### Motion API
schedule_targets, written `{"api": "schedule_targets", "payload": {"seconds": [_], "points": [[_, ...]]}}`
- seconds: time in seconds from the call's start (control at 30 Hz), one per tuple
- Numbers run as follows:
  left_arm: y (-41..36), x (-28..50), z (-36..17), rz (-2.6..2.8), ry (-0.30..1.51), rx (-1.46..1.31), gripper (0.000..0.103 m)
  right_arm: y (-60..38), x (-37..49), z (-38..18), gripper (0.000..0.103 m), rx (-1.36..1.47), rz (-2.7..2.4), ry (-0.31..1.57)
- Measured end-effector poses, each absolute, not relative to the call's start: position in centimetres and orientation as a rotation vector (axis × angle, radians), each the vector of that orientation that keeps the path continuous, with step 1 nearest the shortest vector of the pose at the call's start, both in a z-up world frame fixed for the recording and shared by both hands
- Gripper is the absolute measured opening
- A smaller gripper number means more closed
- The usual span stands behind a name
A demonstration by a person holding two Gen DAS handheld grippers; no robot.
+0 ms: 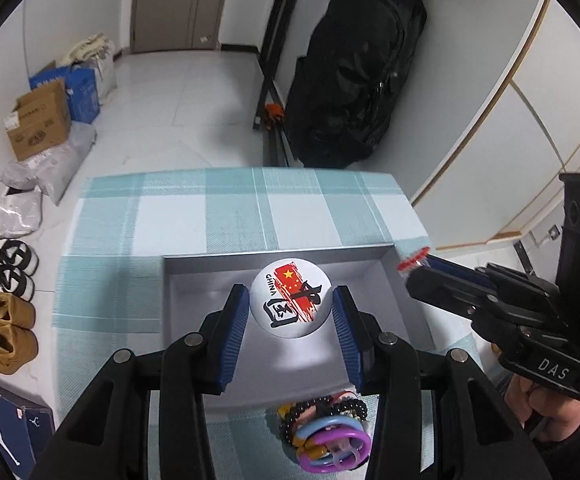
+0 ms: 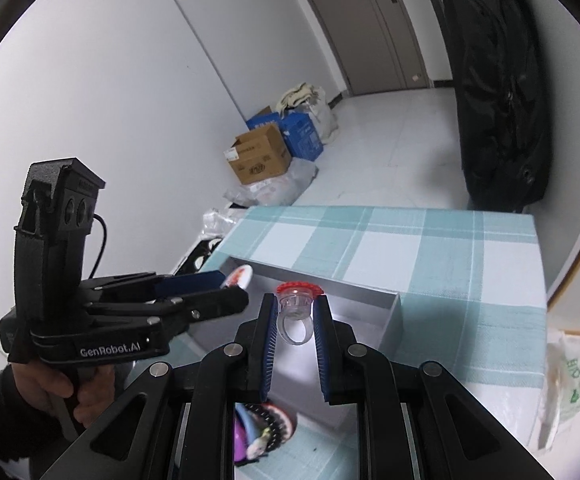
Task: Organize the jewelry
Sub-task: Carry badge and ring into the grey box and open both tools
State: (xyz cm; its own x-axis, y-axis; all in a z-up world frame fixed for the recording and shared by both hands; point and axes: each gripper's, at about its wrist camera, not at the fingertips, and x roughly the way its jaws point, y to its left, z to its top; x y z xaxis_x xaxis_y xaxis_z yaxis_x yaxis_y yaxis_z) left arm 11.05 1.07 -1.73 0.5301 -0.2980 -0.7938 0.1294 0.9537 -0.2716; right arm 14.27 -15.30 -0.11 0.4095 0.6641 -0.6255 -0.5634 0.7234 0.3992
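Our left tool [image 1: 290, 312] is clenched on a round white badge [image 1: 290, 303] printed with a red flag and the word CHINA, its blue pads gripping the rim on either side so the printed face stays up and readable. We hold it over the shallow grey tray [image 1: 194, 276], which we judge to be where the pieces are meant to go.

Our right tool [image 2: 297, 312] grasps a clear plastic ring [image 2: 294, 316] with a red frilled top, pinched across the band so the top stands upright between the pads. It hangs above the tray's right part, near its far wall [image 2: 329, 280]. Both pieces are carried by their edges, we think, so that they can be set down flat without tipping.

The tray lies on a tabletop [image 1: 230, 216] covered with a teal and white checked cloth. On the near side, just outside the tray, a heap of bracelets [image 1: 325, 436], dark beaded ones and purple and blue plastic ones, waits unsorted.

Little stands in the way: the tray floor below looks bare. The two tools are close to each other over the tray, so we would mind that they do not knock together as they come down. A plastic bag [image 2: 569, 384] lies at the tabletop's right edge, well apart.
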Motion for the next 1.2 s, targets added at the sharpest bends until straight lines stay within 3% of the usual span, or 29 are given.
{"api": "schedule_targets", "payload": {"seconds": [0.6, 0.67, 0.73, 0.87, 0.93, 1.2], "points": [[1.2, 13.7, -3.7, -0.365, 1.085, -0.227, 0.038, -13.6, 16.6, -2.7, 0.02, 0.108, 0.815, 0.914], [1.2, 13.8, -3.8, -0.373, 1.091, -0.233, 0.038, -13.5, 16.5, -2.6, 0.027, 0.097, 0.806, 0.908], [1.1, 13.8, -3.7, -0.375, 1.081, -0.231, 0.041, -13.6, 16.5, -2.6, 0.042, 0.1, 0.809, 0.903], [1.1, 13.3, -3.0, -0.376, 1.034, -0.228, 0.064, -14.4, 16.0, -1.8, 0.056, 0.106, 0.781, 0.854], [1.2, 13.2, -2.9, -0.354, 1.025, -0.215, 0.065, -15.1, 15.8, -1.5, 0.069, 0.126, 0.772, 0.839], [1.7, 11.3, -1.4, -0.284, 0.937, -0.17, 0.065, -17.0, 14.8, -0.5, 0.083, 0.154, 0.713, 0.791]]}}
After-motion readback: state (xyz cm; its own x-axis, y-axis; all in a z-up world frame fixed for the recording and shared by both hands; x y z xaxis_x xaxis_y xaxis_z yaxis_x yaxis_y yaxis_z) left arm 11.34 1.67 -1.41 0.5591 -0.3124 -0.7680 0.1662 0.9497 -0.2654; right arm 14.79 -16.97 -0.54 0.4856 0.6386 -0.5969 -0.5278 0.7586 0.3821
